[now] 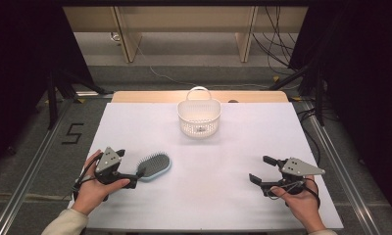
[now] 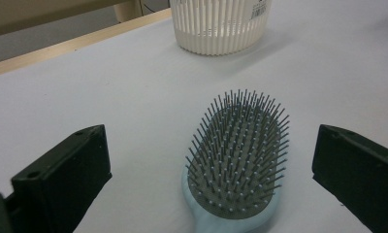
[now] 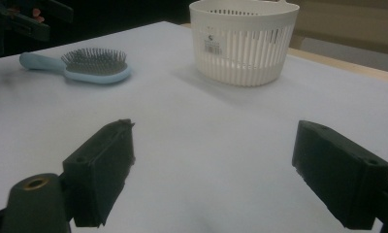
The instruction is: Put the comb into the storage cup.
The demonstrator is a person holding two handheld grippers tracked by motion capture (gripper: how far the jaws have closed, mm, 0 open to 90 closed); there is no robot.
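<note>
L gripper (image 2: 211, 174) at hairbrush (image 2: 236, 165)
Jaws wide, straddling handle w/o contact. R gripper (image 3: 214, 170) wide open, empty.

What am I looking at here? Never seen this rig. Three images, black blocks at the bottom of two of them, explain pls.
There is no robot arm: a person at a table holds a two-jaw hand tool in each hand. The high view looks down from above the person's side; the left gripper is at the left, the right gripper at the right. The other two pictures come from cameras riding on the grippers, and the black blocks are each gripper's own jaws.

On the white table lie a light blue hairbrush, bristles up, and farther back a white slatted plastic basket with a handle.

Nothing is held. Both grippers are open; the left one's jaws stand on either side of the brush without touching it, the right one's over bare table.
</note>
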